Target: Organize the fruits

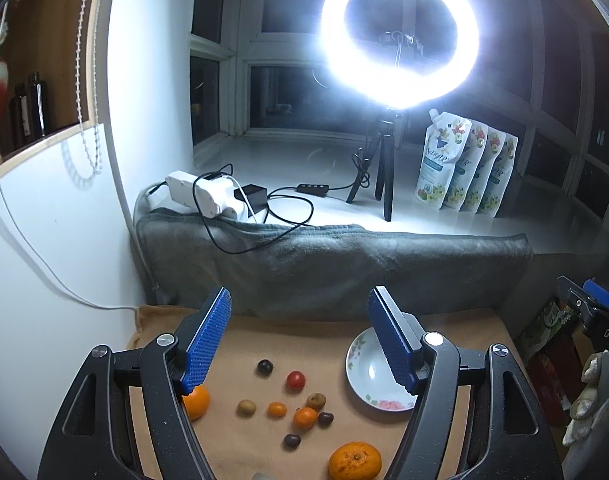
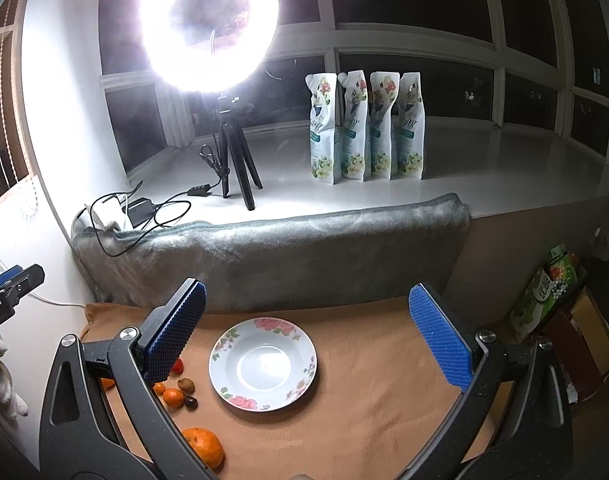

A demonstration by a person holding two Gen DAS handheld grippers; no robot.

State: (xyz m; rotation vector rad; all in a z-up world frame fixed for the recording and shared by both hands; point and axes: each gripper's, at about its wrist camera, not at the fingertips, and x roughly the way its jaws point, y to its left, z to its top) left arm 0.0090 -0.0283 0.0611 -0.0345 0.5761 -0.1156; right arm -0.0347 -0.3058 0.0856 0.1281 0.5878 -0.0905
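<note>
Left gripper [image 1: 300, 340]: blue pads spread wide, nothing between them, held above the fruit cluster. Right gripper [image 2: 316, 340]: jaws likewise wide apart and empty, held over the floral plate [image 2: 224, 364]. Plate sits on the tan cloth [image 2: 364, 420], right of the fruit, and is bare; no fruit on it in either view. Fruit all loose on the cloth, left of the plate: a large tangerine [image 1: 355, 462] nearest, a second orange [image 1: 197, 401] at far left partly behind the left pad, a small tangerine [image 1: 304, 418] mid-cluster, a kumquat-sized orange fruit [image 1: 276, 409], a red cherry tomato [image 1: 295, 380], two brownish kiwi-like fruits [image 1: 246, 407] and [image 1: 316, 401], and three dark round fruits [image 1: 265, 367], [image 1: 325, 419], [image 1: 292, 440], kind unclear. Beyond the cloth: folded grey blanket [image 1: 344, 264], then a ring light [image 1: 400, 32] on its tripod on the sill. Judgement: task at its start; nothing sorted yet, every piece remains to be moved, presumably to the plate.
</note>
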